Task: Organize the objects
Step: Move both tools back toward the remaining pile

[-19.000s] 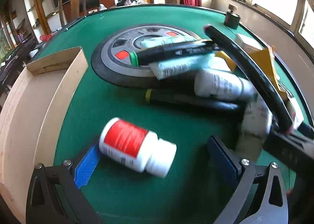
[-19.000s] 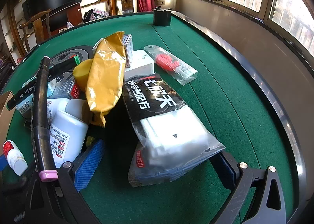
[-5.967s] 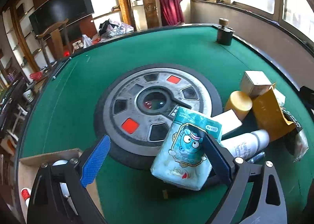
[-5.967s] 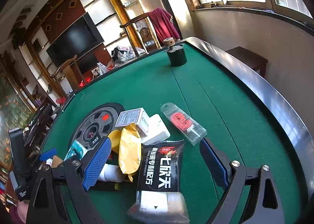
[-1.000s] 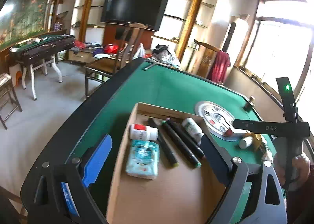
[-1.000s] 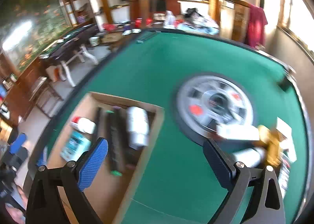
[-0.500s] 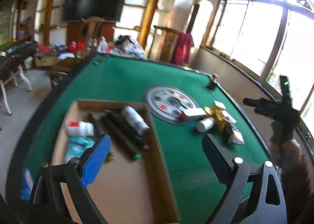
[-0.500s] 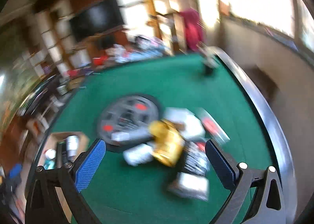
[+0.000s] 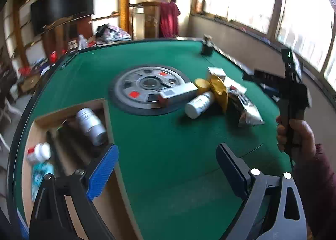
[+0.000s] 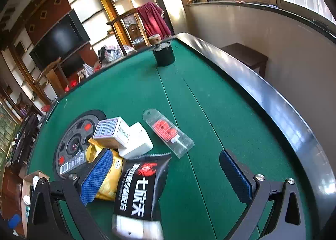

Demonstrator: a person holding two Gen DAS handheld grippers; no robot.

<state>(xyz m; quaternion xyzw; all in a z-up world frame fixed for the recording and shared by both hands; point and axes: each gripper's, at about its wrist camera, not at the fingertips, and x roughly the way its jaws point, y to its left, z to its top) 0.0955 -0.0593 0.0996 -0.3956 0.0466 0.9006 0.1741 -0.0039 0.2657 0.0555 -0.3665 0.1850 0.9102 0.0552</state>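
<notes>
My left gripper is open and empty, above the green table between the cardboard box and the pile. The box holds a silver-white bottle, a red-capped bottle, a teal pack and dark markers. My right gripper is open and empty over the pile: a black packet, a yellow pouch, white boxes and a clear pack with red contents. The pile also shows in the left wrist view: a white bottle and the yellow pouch.
A grey round disc with red squares lies mid-table. A black cylinder stands at the far edge. The table has a raised dark rim. The hand holding the right gripper is at the right in the left wrist view.
Both views have swung. The left gripper has come closer to the table and turned toward the pile. The right gripper has dropped close over the pile near the table's right rim.
</notes>
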